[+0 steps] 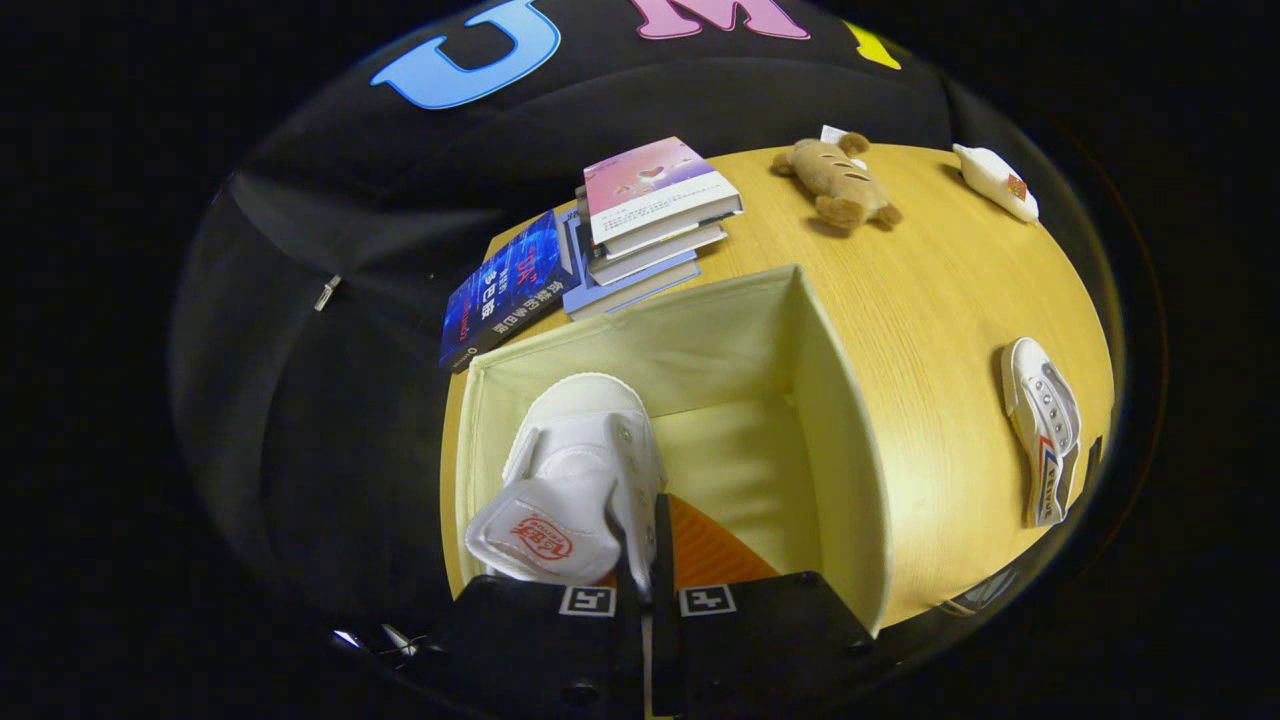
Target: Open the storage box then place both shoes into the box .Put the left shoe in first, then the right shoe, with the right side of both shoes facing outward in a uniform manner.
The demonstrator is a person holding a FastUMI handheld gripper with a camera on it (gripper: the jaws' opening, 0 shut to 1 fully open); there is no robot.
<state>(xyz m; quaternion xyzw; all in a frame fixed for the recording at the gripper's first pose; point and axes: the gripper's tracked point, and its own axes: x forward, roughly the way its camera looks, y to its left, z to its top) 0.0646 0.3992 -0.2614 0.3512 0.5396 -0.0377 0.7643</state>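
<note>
The pale yellow fabric storage box (800,400) stood open on the light wooden table (950,300), and everything else lay around it. Inside the box, a white canvas shoe (570,470) hung toe-forward over the cloth floor, its tongue with a red logo turned up toward the tool. The gripper (640,560) was clenched on the edge of that shoe's opening, the fingers nearly together with only the thin canvas pinched between them. Nothing stood between the shoe and the box floor. A second white canvas shoe (1043,430), with red and blue side stripes, lay on the table well to the right of the box. Beyond the box sat a stack of about four books (650,220), topped by a pink cover, and one dark blue book (505,290) lay flat just beside that stack. Farther beyond the box lay one brown plush toy (838,180) and one small white object (995,180), well apart from it.
</note>
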